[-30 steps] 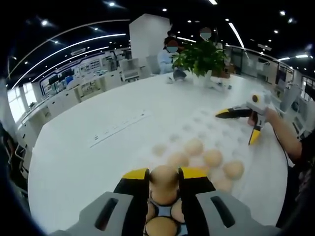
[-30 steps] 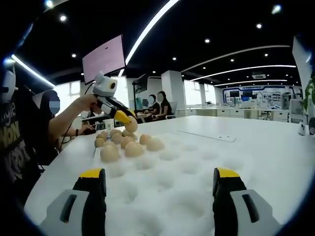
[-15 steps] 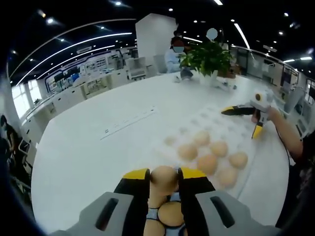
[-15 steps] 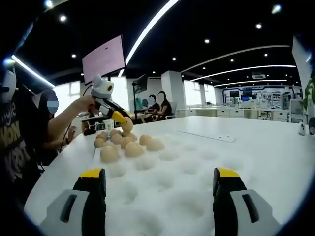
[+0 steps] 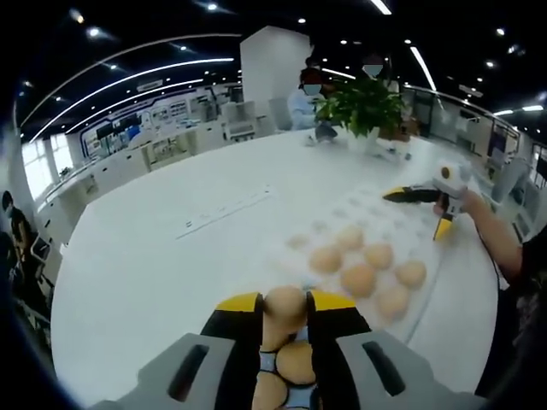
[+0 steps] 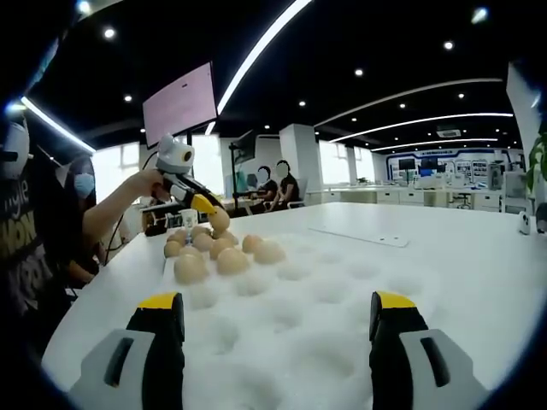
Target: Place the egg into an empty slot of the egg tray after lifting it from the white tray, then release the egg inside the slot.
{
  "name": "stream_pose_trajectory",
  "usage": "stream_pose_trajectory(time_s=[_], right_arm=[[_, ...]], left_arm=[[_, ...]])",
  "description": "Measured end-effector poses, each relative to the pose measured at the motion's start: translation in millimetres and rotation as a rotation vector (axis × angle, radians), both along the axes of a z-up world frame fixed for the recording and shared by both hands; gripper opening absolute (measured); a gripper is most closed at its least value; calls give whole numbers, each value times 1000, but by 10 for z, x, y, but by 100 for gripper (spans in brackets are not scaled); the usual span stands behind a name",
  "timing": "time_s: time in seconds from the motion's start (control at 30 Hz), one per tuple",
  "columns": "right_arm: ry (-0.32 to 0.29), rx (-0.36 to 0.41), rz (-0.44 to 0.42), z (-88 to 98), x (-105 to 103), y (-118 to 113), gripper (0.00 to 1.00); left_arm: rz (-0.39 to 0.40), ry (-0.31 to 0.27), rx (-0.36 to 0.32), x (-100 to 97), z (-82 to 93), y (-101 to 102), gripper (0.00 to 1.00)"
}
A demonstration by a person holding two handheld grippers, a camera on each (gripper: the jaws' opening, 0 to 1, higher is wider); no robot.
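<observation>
Tan egg [image 5: 285, 305], yellow-tipped black tongs [image 5: 285, 301], white egg tray [image 6: 342, 299], green plant [image 5: 363, 96].

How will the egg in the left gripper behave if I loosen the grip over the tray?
The egg, pinched at its sides by the left gripper, is smooth and rounded, so it may slip. The shell is probably fragile; avoid squeezing harder. Off a slot of the egg tray, it would likely roll.
</observation>
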State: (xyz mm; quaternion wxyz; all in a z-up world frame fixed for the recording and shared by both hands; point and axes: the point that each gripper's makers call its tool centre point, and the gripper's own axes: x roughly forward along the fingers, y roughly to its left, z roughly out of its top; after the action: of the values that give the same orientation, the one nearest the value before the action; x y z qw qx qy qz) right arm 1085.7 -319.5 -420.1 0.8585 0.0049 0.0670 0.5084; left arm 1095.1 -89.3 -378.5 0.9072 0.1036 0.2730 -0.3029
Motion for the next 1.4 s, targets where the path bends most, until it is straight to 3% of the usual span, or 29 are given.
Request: stream_pose_trajectory(time_s=[0.03,0.17,0.23,0.27,0.3,0.4,0.73,0.9,1.0,1.23,1.4], right_arm=[[0,2,0,1,2,0,93],[-1,3,0,2,5,1,93],[-1,3,0,3,6,3,93],[-1,3,0,3,6,4,93],[-1,4,0,4,6,4,93],[-1,4,0,5,8,4,93],[0,-1,0,0,7,13,93],[0,0,-1,1,8,17,93],[0,-2,-1,1,10,20,93],[-1,0,-1,1,13,24,93],[0,0,-1,1,11,26,93]], left_arm=[[0,-34,8,42,35,-7,16],[-48,-47,5,40,58,-100,15],[-95,-3,-44,-38,34,-213,11],[-101,70,-58,-105,-64,-253,12],[-86,70,-51,-78,-109,-253,15],[-99,27,-38,-43,-120,-265,18],[-120,7,-15,-50,-56,-174,19],[-161,-46,13,-93,-15,-130,29],[-165,-70,-8,-49,-24,-94,30],[-169,-69,0,-9,-148,-99,32],[-166,-77,58,37,-207,-69,31]])
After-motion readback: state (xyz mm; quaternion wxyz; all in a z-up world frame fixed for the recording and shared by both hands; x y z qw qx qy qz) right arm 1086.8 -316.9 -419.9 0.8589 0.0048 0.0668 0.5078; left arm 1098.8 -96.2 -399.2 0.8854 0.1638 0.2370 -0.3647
